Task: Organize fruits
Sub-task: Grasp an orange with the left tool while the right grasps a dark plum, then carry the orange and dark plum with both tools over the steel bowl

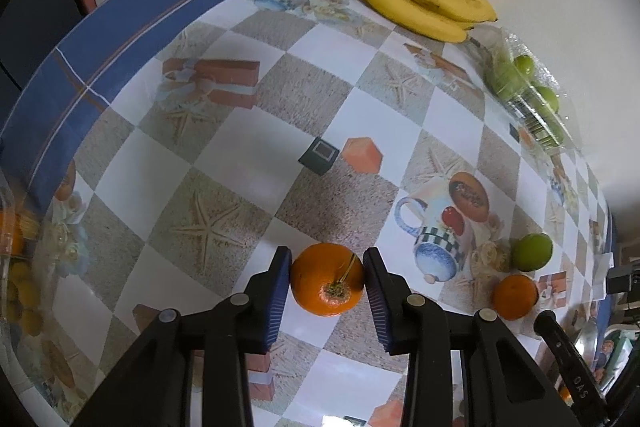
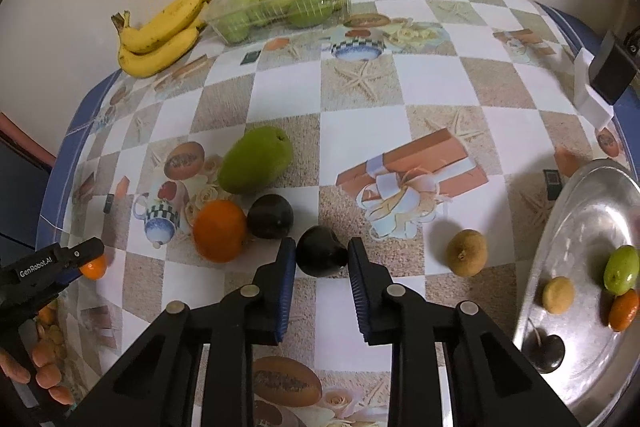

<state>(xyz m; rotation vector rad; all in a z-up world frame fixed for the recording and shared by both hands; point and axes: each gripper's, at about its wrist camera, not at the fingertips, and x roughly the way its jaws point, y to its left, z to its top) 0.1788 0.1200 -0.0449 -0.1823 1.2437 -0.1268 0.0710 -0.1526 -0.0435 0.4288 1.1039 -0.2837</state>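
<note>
In the left wrist view my left gripper [image 1: 326,281] is shut on an orange mandarin [image 1: 327,279] with a stem, just above the table. In the right wrist view my right gripper [image 2: 322,259] is shut on a dark plum [image 2: 320,256] resting at table level. The left gripper [image 2: 86,257] with its mandarin [image 2: 95,266] also shows at the far left there. A green mango [image 2: 256,159], an orange [image 2: 219,235], a second dark plum [image 2: 270,216] and a brown kiwi-like fruit [image 2: 467,252] lie on the table.
A metal tray [image 2: 576,227] at the right holds several small fruits. Bananas [image 2: 164,27] and a clear box of green fruit [image 2: 286,3] stand at the back by the wall. A lime [image 1: 532,251] and an orange [image 1: 515,297] lie right of the left gripper. A glass bowl [image 1: 16,267] with fruit is at its left.
</note>
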